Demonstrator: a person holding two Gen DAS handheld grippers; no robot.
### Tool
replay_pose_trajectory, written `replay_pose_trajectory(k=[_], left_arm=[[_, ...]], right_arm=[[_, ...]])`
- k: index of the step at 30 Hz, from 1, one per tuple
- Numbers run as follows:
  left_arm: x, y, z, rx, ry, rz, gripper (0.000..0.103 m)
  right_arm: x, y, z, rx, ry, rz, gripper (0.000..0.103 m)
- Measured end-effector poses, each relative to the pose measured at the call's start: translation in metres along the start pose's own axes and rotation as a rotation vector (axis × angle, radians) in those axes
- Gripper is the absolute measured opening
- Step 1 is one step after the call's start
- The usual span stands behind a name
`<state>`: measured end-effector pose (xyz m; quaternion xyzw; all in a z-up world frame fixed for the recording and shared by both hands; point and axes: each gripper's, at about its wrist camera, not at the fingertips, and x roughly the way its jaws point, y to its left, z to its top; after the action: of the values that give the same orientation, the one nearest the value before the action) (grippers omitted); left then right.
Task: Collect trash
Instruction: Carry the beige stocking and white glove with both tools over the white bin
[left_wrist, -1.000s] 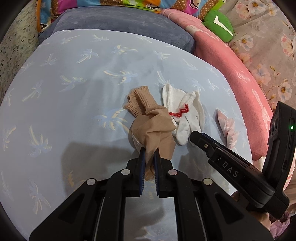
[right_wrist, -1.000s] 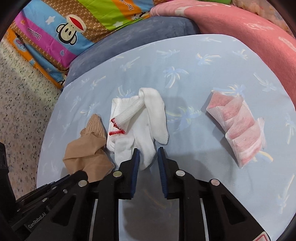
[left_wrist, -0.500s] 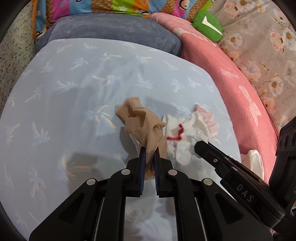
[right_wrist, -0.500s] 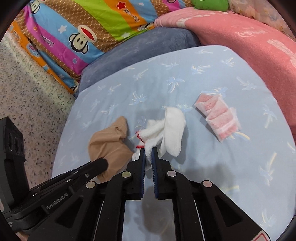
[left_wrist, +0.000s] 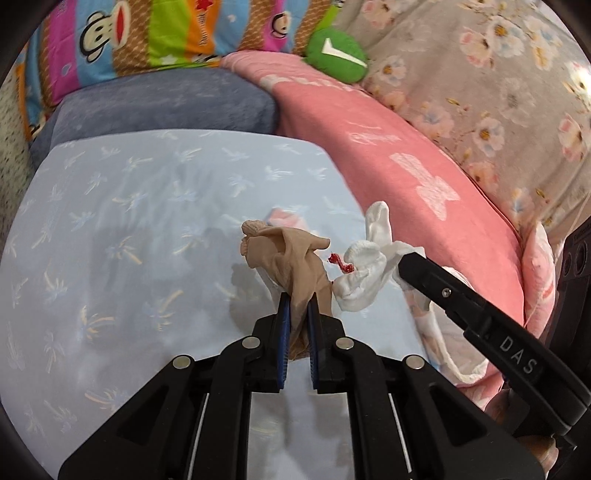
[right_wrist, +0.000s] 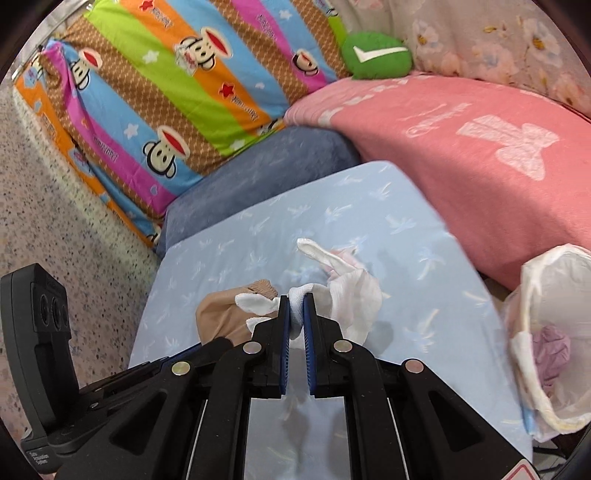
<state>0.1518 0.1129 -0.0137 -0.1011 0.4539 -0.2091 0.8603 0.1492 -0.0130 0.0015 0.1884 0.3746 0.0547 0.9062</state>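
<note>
Two socks are now lifted off the blue bed: left gripper (left_wrist: 297, 308) jaws pinch the tan sock (left_wrist: 291, 258), right gripper (right_wrist: 295, 308) jaws pinch the white sock (right_wrist: 351, 295); the white bag (right_wrist: 546, 332) waits at 3 o'clock

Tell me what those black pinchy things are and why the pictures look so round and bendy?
Those are two grabbers, each held by a person like big tongs. A small camera sits on each one and looks along its two fingers. Its lens bends the picture round.

One picture comes from the left grabber. It is pinched shut on a tan sock and holds it above the blue sheet.

The other comes from the right grabber. It is pinched shut on a white sock that has a bit of red thread. Each camera also sees the other grabber at its side.

A pink folded thing lies on the sheet, mostly hidden behind the socks. At the right edge is a white bag with something purple inside.
</note>
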Motion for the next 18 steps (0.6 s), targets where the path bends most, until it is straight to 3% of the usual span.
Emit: replay_pose_trajectory(k=[18], left_arm=[[-0.001, -0.115, -0.024, 0.247, 0.005, -0.083, 0.009]], right_arm=[[-0.117, -0.086, -0.006, 0.118, -0.177, -0.080, 0.007]])
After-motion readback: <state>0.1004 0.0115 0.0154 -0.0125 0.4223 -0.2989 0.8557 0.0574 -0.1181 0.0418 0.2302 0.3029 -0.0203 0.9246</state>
